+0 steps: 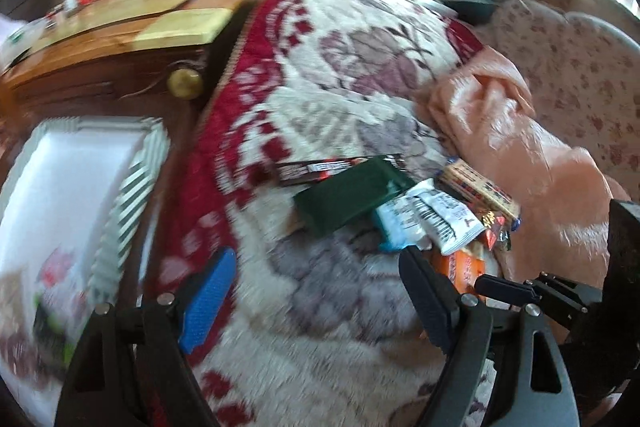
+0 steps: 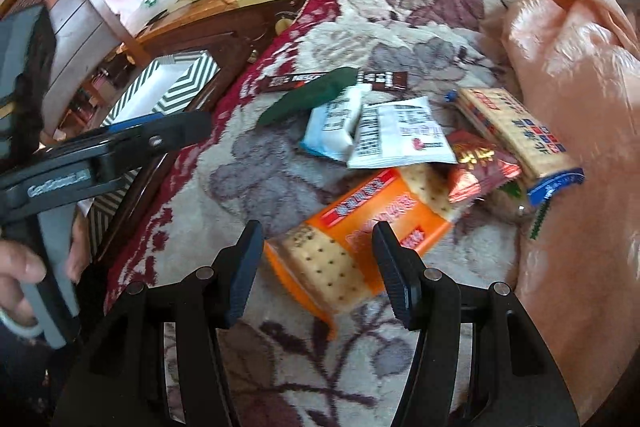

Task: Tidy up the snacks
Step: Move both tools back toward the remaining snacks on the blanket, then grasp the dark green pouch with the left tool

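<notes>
Lying in a loose heap on the flowered blanket, the snacks are not yet sorted: an orange cracker pack sits nearest, with a white sachet, a pale blue-edged packet, a red packet, a long yellow biscuit pack, a dark green pouch and a brown bar wrapper spread behind it, all beside a peach quilt. The right gripper hangs over the orange pack, jaws partly open and straddling its near end without pressing on it, so the step in hand looks like the reach for a first pick. The left gripper has wide, empty jaws over bare blanket, near the heap's edge. A white box with striped flaps waits off the blanket's edge, probably the destination. Next, the right jaws likely need to drop around the pack and close gently, since crackers crush easily.
</notes>
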`<state>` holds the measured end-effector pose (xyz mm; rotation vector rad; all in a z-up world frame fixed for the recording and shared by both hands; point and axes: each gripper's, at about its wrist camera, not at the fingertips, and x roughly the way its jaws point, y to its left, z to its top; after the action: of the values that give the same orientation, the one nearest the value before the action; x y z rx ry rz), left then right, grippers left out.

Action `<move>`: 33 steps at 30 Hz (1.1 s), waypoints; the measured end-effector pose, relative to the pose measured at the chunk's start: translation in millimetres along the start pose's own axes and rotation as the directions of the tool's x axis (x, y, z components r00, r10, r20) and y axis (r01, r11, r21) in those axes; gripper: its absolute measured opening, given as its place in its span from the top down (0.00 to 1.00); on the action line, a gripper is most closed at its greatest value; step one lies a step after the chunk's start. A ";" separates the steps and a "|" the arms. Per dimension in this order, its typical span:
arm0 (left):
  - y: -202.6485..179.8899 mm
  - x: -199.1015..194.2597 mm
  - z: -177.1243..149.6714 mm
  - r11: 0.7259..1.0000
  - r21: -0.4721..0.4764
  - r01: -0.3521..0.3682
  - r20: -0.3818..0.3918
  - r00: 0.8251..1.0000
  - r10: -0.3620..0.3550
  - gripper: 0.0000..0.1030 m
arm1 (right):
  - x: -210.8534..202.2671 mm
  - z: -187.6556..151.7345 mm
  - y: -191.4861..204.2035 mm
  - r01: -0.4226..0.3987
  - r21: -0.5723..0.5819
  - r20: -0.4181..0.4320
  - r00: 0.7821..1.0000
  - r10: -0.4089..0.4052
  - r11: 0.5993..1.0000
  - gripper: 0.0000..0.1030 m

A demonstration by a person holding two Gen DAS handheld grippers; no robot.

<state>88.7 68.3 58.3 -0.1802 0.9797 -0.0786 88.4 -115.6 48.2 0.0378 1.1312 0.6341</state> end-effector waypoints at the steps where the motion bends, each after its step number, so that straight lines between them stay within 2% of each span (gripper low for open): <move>1: -2.1 5.5 4.1 1.000 0.015 0.021 -0.008 1.000 -0.021 0.17 | -1.4 0.5 -1.6 -0.003 0.003 0.005 1.000 0.003 1.000 0.45; 8: -3.8 41.1 22.0 0.994 0.052 0.093 -0.075 0.993 -0.089 0.17 | -9.5 5.8 -8.9 -0.010 0.013 0.030 1.000 0.010 1.000 0.45; 14: -7.4 61.2 30.1 0.980 0.093 0.175 -0.121 0.979 -0.163 0.17 | -10.3 7.9 -20.6 -0.010 0.036 0.032 0.999 0.009 0.999 0.45; 20: -18.9 80.5 33.0 0.966 0.166 0.197 -0.171 0.971 -0.168 0.17 | -8.3 6.8 -30.2 -0.012 0.059 0.030 0.999 0.010 0.998 0.45; 25: -24.3 88.7 39.8 0.960 0.177 0.216 -0.186 0.965 -0.183 0.17 | -6.7 6.3 -35.9 -0.012 0.073 0.029 1.000 0.010 0.997 0.45; 29: -33.8 85.1 38.3 0.940 0.205 0.274 -0.198 0.952 -0.235 0.17 | -6.6 4.8 -39.5 -0.011 0.083 0.026 1.000 0.009 0.996 0.45; 33: -38.3 88.9 42.1 0.945 0.213 0.249 -0.194 0.958 -0.209 0.17 | -5.5 5.2 -40.2 -0.017 0.087 0.026 1.000 0.015 0.996 0.45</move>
<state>173.6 22.5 15.7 -0.0685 1.1066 -0.4299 109.5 -150.0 41.5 0.1295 1.1348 0.5965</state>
